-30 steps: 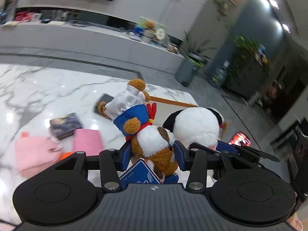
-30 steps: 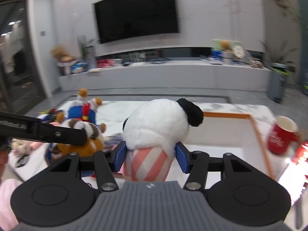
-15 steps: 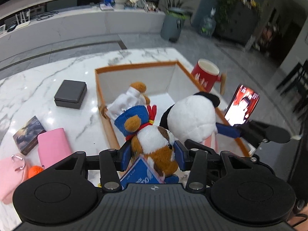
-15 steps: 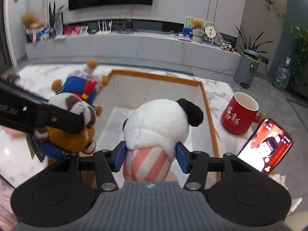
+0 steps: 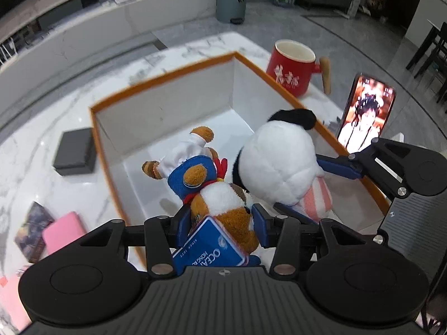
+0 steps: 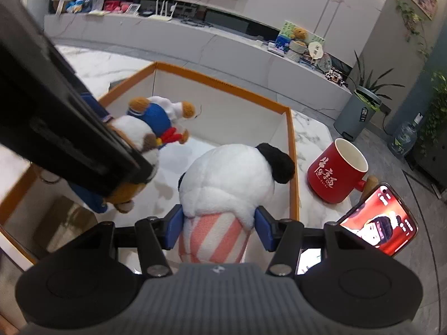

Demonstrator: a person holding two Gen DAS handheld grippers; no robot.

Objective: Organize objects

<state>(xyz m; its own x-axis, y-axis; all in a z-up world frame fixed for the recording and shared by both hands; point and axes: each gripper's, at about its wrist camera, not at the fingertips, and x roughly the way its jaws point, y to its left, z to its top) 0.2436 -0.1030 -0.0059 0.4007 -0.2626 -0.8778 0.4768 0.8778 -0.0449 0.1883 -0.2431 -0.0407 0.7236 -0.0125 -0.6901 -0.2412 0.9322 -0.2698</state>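
The left gripper [image 5: 222, 224] is clamped on a brown-and-white plush dog [image 5: 223, 203] in a blue sailor top, a blue hang tag [image 5: 209, 248] dangling beneath it. Beside it, the right gripper [image 6: 219, 227] squeezes a white panda plush [image 6: 232, 178] by its pink-striped body, black ear pointing away. Both toys hang over the inside of the orange-rimmed white box [image 5: 167, 111] on the marble table [image 5: 33, 150]. Beyond the box's far side stand a red mug [image 6: 336, 174] and a propped, lit phone [image 6: 382, 220].

White marble table [image 5: 201, 47], orange-rimmed box [image 5: 167, 75], red mug [image 5: 290, 68], phone [image 5: 366, 111], black case [image 5: 74, 150]
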